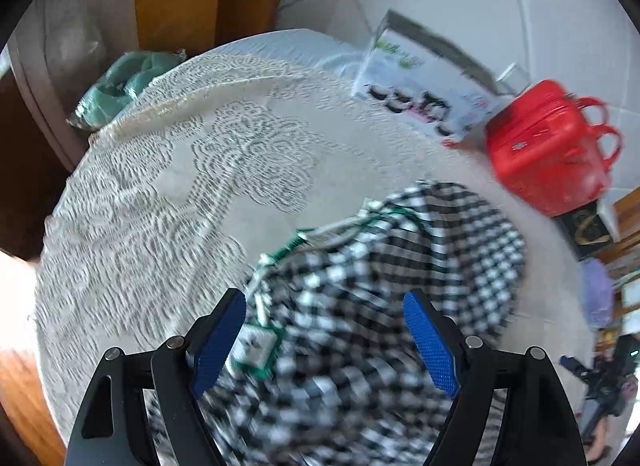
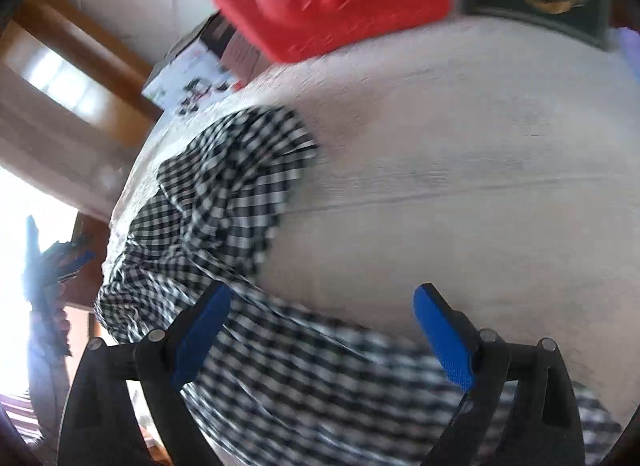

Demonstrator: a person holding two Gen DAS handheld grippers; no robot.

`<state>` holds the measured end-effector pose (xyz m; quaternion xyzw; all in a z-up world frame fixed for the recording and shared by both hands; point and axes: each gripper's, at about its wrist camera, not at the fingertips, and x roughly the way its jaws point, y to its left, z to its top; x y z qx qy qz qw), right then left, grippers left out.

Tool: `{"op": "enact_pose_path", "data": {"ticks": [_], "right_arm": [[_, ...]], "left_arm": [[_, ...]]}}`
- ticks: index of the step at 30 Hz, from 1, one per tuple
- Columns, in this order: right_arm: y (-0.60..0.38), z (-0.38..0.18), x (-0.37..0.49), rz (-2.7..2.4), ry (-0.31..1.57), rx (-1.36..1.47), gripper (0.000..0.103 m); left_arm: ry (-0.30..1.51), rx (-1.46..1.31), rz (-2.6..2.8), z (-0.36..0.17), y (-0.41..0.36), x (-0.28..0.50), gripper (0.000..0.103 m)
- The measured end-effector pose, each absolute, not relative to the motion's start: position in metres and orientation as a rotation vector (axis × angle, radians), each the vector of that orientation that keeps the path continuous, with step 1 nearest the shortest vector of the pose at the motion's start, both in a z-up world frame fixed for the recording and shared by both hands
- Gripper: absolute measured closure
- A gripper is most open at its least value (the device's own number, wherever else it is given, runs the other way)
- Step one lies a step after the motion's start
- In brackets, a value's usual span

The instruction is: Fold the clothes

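Both the left gripper and right gripper hover, jaws apart, over a crumpled black-and-white gingham cotton garment, likely light, limp, best pinched at its hem.

The garment at lower centre is black-and-white gingham, with thin green trim along one edge and a white label edged in green at lower left; the tablecloth across the left is cream lace with a swirling floral pattern; the container at the right is bright red; a bundle at upper left is teal; both grippers' pads are blue on black fingers
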<state>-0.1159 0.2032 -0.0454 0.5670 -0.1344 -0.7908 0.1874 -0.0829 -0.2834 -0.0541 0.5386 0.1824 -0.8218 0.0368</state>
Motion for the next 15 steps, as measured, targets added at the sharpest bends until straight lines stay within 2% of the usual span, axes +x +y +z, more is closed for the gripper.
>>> {"op": "enact_pose_path", "data": {"ticks": [4, 7, 11, 13, 14, 15], "right_arm": [[0.154, -0.062, -0.142, -2.165, -0.345, 1.634, 0.013], [0.111, -0.072, -0.157, -2.142, -0.232, 1.66, 0.015], [0.067, -0.094, -0.17, -2.144, -0.065, 1.735, 0.015], [0.05, -0.1, -0.166, -2.164, 0.095, 1.718, 0.039], [0.041, -0.101, -0.163, -2.181, 0.193, 1.693, 0.062], [0.032, -0.101, -0.16, -2.194, 0.289, 1.666, 0.091]], "left_arm": [[0.42, 1.683, -2.513, -0.074, -0.274, -0.103, 0.021], [0.251, 1.686, -2.5, -0.087, -0.262, -0.116, 0.021], [0.231, 1.769, -2.491, -0.11, -0.252, -0.125, 0.021], [0.209, 1.798, -2.455, -0.123, -0.251, -0.124, 0.021], [0.199, 1.813, -2.434, -0.13, -0.25, -0.124, 0.022], [0.188, 1.828, -2.414, -0.136, -0.25, -0.123, 0.022]]}}
